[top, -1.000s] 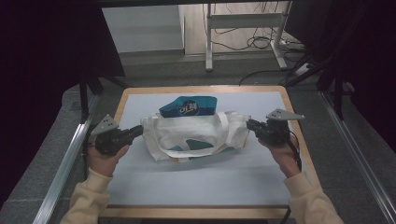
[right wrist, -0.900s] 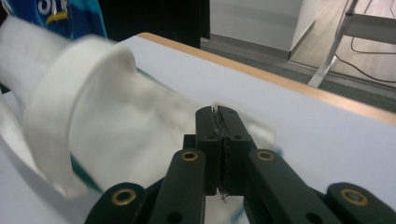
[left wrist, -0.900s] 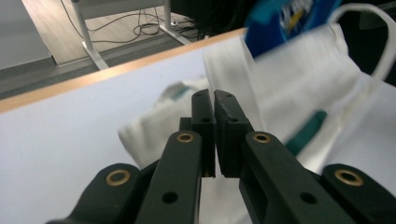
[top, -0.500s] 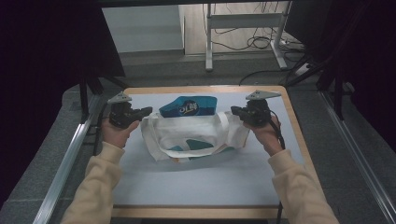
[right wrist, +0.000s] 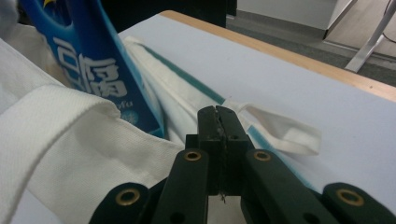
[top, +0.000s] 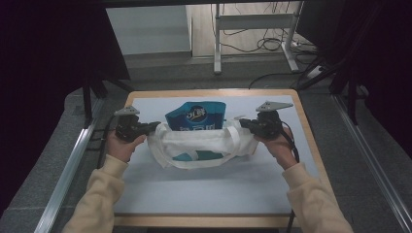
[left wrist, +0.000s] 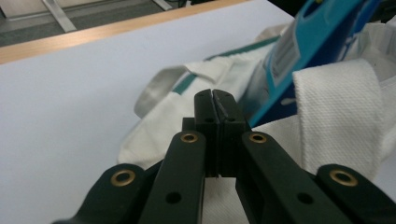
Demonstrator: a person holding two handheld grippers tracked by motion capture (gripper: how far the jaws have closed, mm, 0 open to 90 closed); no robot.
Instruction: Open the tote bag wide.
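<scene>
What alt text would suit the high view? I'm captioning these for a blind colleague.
A person at a table holds a gripper in each hand, the left gripper and right gripper with jaws shut at opposite ends of a white cloth bag. A blue pouch sticks out of the bag's far side, on a pale mat.

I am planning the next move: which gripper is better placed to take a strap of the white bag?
Probably the right: a strap loop lies free, just beyond the tips of the shut right gripper.
</scene>
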